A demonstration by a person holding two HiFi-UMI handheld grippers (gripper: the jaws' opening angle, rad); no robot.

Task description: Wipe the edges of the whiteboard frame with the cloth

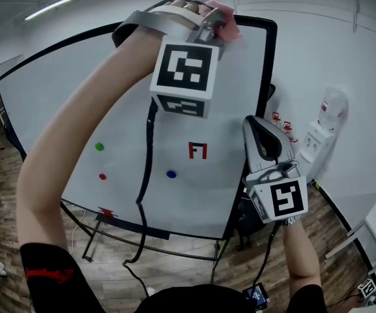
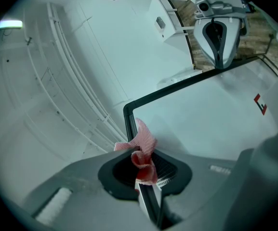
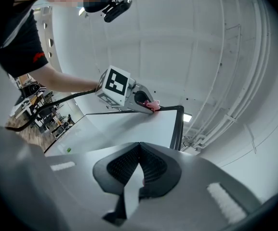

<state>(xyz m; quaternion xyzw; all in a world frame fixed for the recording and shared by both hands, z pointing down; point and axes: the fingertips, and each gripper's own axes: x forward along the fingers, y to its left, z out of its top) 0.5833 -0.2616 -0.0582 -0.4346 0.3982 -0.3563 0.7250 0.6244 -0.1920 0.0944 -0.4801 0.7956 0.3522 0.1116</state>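
The whiteboard [image 1: 70, 109] has a black frame [image 1: 270, 64] and stands on a wheeled stand. My left gripper [image 1: 207, 15] is raised to the board's top edge near its right corner, shut on a pink cloth [image 1: 223, 19]. In the left gripper view the cloth [image 2: 143, 150] bunches out of the jaws just short of the frame corner [image 2: 127, 110]. My right gripper [image 1: 256, 119] hovers beside the board's right edge, pointing up, shut with nothing in it. From the right gripper view, the left gripper [image 3: 148, 104] and cloth [image 3: 153, 105] rest against the top frame [image 3: 178, 126].
Green [image 1: 99, 147], red [image 1: 102, 176] and blue [image 1: 171, 173] magnets and a red mark [image 1: 198, 150] sit on the board. A black cable [image 1: 145, 175] hangs in front of it. A water dispenser [image 1: 321, 135] stands right by the white wall.
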